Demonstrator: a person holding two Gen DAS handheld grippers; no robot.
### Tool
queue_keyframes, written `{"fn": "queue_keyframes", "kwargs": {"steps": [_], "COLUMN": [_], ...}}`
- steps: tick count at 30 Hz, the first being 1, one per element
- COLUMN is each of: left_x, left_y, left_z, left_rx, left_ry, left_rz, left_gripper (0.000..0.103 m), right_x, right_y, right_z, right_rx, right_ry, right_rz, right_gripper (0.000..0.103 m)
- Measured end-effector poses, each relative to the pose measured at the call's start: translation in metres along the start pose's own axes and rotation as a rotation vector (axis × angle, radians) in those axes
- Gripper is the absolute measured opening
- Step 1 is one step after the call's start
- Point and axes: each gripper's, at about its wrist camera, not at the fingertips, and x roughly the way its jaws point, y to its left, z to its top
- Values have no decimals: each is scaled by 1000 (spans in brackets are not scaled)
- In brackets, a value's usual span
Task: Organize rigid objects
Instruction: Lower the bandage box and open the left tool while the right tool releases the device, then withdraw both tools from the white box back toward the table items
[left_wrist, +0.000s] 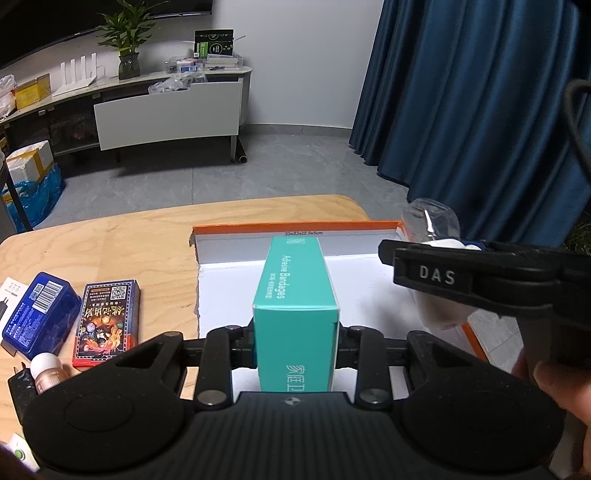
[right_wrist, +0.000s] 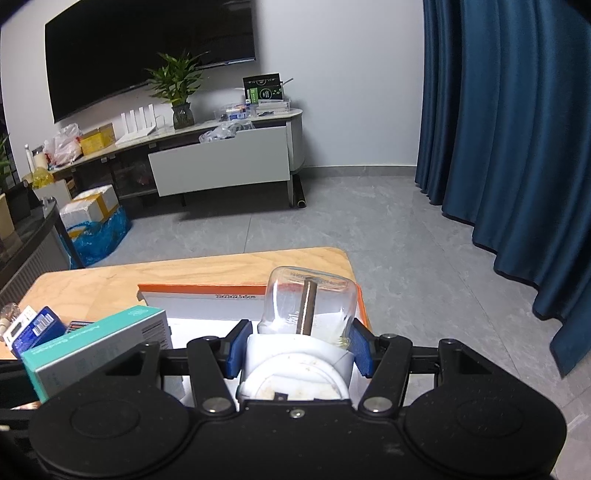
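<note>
My left gripper (left_wrist: 295, 349) is shut on a teal "Adhesive Bandages" box (left_wrist: 295, 295) and holds it over the white inside of an open orange-edged cardboard box (left_wrist: 295, 226). The teal box also shows in the right wrist view (right_wrist: 92, 343). My right gripper (right_wrist: 297, 345) is shut on a clear glass jar with a white lid (right_wrist: 306, 306), held lying on its side over the right part of the orange-edged box (right_wrist: 199, 290). In the left wrist view the right gripper (left_wrist: 476, 273) and the jar (left_wrist: 432, 218) are to the right of the teal box.
On the wooden table (left_wrist: 110, 236) left of the orange-edged box lie a blue box (left_wrist: 40, 314), a dark card box with red edges (left_wrist: 107, 321), a white box (left_wrist: 9, 295) and a small copper bottle with a white cap (left_wrist: 48, 371). A blue curtain (left_wrist: 480, 92) hangs at the right.
</note>
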Motion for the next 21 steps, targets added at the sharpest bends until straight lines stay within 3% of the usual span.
{"fn": "queue_keyframes", "kwargs": {"steps": [4,6,7,17,18,19,20,21], "left_x": [4,6,7,27,28,30,28,24], "left_y": [3,4,4,-8,-10,-13,-15,-16], "left_z": [1,2,2,7,8,9,9,9], "left_rx": [-19,-24,-20,-24,-25,-24,-21,-14], "left_ry": [7,3,2,4,0,10,7,-6], "left_rz": [1,7,11,-21,-33,-33,-29,-29], "left_gripper": [33,33,33,34,39,58,65,65], "right_x": [15,16,15,-48,-52,-56,-59,-63], "right_y": [0,-1,-2,-28,-31,-32,-33,-33], "right_z": [5,7,8,11,11,12,11,10], "right_rx": [-35,-50,-50,68,77,83,85,87], "right_ry": [31,15,7,-138,-141,-142,-143,-145], "right_rz": [3,-4,0,-26,-36,-41,-40,-41], "right_gripper": [69,79,79,82,83,83,84,85]}}
